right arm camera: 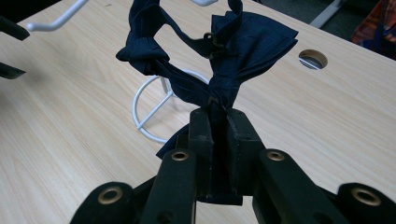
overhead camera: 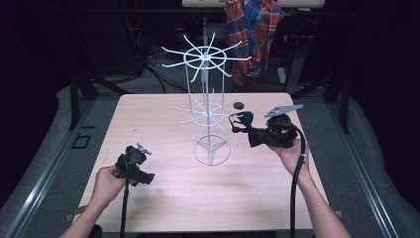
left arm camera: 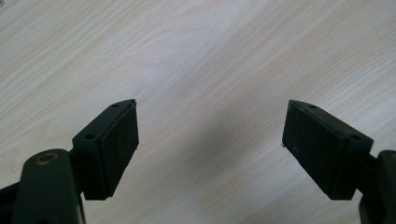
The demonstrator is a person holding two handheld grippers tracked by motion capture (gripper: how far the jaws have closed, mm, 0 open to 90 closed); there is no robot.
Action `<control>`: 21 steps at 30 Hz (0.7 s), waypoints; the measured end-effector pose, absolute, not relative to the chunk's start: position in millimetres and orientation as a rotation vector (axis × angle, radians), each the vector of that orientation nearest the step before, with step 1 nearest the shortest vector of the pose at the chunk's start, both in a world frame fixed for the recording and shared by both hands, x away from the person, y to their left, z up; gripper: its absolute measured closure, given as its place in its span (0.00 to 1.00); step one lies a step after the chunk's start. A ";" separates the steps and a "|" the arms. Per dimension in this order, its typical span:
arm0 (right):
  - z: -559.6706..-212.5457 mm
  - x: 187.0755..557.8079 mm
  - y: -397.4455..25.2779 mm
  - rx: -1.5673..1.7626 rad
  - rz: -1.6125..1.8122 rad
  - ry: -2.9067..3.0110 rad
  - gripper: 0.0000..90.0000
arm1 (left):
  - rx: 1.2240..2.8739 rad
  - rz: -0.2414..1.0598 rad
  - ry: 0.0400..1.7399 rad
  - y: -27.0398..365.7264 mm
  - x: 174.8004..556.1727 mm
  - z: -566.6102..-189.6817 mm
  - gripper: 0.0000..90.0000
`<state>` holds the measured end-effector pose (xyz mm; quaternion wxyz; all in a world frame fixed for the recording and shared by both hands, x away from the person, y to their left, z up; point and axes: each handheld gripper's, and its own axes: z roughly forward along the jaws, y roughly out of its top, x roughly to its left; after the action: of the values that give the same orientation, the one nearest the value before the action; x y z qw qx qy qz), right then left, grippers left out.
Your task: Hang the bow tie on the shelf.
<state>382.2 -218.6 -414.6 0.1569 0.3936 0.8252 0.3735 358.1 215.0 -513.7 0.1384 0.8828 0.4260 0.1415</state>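
A white wire display rack (overhead camera: 208, 106) with two tiers of radiating hooks stands mid-table on a ring base (right arm camera: 154, 109). My right gripper (overhead camera: 246, 126) hovers just right of its lower tier, shut on a dark navy bow tie (right arm camera: 210, 56). The tie's loops and strap rise above the closed jaws, near a white hook (right arm camera: 58, 18). In the high view the bow tie (overhead camera: 241, 121) hangs off the gripper's tip beside the rack. My left gripper (overhead camera: 140, 150) rests low at the table's front left, jaws wide open over bare wood (left arm camera: 210, 135), nothing between its pads (left arm camera: 123, 140).
A round cable hole (overhead camera: 239, 105) sits in the pale wooden table (overhead camera: 163, 188) behind the rack. A plaid shirt (overhead camera: 252, 34) hangs beyond the far edge. Dark floor and metal rails surround the table.
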 end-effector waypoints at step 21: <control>-433.5 410.9 -193.3 1.165 1.061 2.411 0.90 | 2.553 0.389 1.235 215.6 358.8 -514.5 0.21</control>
<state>410.9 -193.3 -433.5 0.1304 0.4011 0.8299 0.3651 358.8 215.6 -514.5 0.1392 0.8831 0.4273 0.1347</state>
